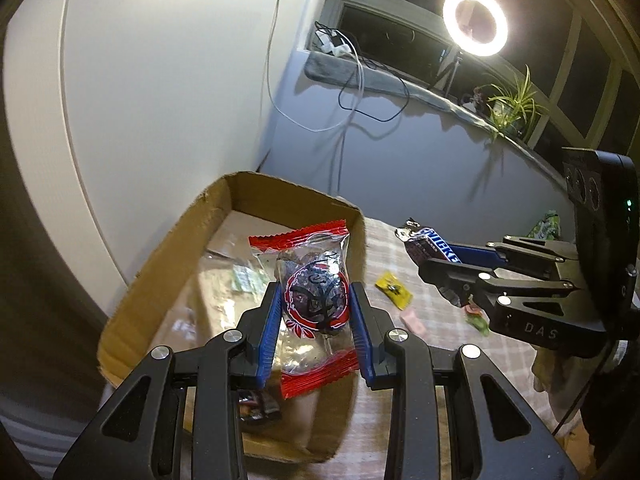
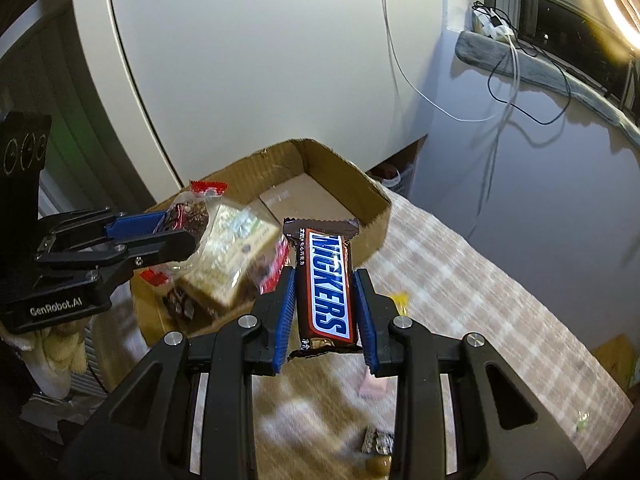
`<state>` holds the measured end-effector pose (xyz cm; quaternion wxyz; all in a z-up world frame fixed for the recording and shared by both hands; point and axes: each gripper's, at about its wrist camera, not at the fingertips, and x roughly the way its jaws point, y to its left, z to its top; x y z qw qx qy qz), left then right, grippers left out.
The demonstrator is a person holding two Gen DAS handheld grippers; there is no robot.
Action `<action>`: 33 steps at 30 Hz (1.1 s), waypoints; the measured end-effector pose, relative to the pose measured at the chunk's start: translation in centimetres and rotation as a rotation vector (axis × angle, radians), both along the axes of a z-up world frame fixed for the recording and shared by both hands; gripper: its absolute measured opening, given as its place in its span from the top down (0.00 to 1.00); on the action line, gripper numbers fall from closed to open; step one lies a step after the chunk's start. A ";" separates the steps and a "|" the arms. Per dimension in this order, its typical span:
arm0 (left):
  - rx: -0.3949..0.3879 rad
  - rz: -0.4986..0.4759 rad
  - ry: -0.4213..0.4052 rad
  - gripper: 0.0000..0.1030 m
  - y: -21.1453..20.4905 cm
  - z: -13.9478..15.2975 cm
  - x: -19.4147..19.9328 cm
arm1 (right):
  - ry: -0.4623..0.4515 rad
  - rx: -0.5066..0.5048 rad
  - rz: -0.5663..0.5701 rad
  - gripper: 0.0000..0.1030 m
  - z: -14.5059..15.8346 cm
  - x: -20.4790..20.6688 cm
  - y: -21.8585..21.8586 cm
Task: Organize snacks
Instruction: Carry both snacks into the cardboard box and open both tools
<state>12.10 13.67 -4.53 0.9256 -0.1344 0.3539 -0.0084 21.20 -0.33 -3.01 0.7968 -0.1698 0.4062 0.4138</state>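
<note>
Left tongs (image 1: pixel 314 300): squeezed tight on the red snack bag (image 1: pixel 310 300), held up over the cardboard box (image 1: pixel 160 264).
Right tongs (image 2: pixel 325 304): squeezed tight on the Snickers bar (image 2: pixel 326 288), held above the checked surface (image 2: pixel 480 288), just beside the box.

A surface covered with a pale pink-and-white checked cloth (image 1: pixel 384 248) carries everything, and an open cardboard box (image 1: pixel 160 264) stands at its far left corner, by the white wall. On the cloth beside the box lie a small yellow wrapper (image 1: pixel 394 289), a pale pink packet (image 1: pixel 414 323) nearer the camera, and a green-and-red sweet (image 1: pixel 478 318) partly hidden. A green packet (image 1: pixel 546 227) lies further back at the right, and a small dark-wrapped sweet (image 2: pixel 378 442) lies at the near edge
</note>
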 end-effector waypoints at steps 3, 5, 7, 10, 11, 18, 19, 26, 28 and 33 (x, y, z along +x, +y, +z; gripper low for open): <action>0.006 0.005 0.003 0.69 0.5 -0.1 0.5 | 0.007 0.004 0.003 0.71 -0.2 0.7 1.0; 0.007 0.008 0.006 0.69 1.0 -0.2 0.8 | 0.010 0.001 0.006 0.71 -0.5 1.2 1.7; 0.006 0.012 0.008 0.69 1.3 -0.3 1.1 | 0.013 -0.001 0.008 0.71 -0.8 1.6 2.2; 0.009 0.017 0.008 0.69 1.7 -0.3 1.7 | 0.026 -0.001 0.010 0.71 -1.3 2.4 3.1; 0.010 0.018 0.010 0.69 1.8 -0.3 1.9 | 0.030 -0.002 0.012 0.71 -1.5 2.7 3.4; 0.011 0.029 0.025 0.69 2.4 -0.6 3.1 | 0.054 -0.006 0.018 0.71 -2.9 4.4 5.2; 0.012 0.031 0.027 0.69 2.4 -0.6 3.2 | 0.057 -0.007 0.018 0.71 -3.0 4.6 5.4; 0.018 0.045 0.038 0.69 2.7 -1.0 3.7 | 0.075 -0.010 0.016 0.71 -3.9 5.8 6.1; 0.019 0.050 0.040 0.69 2.9 -1.0 3.7 | 0.075 -0.011 0.013 0.71 -4.1 6.0 6.2; 0.024 0.056 0.042 0.68 3.0 -1.0 3.6 | 0.068 -0.010 0.016 0.71 -4.1 6.0 6.5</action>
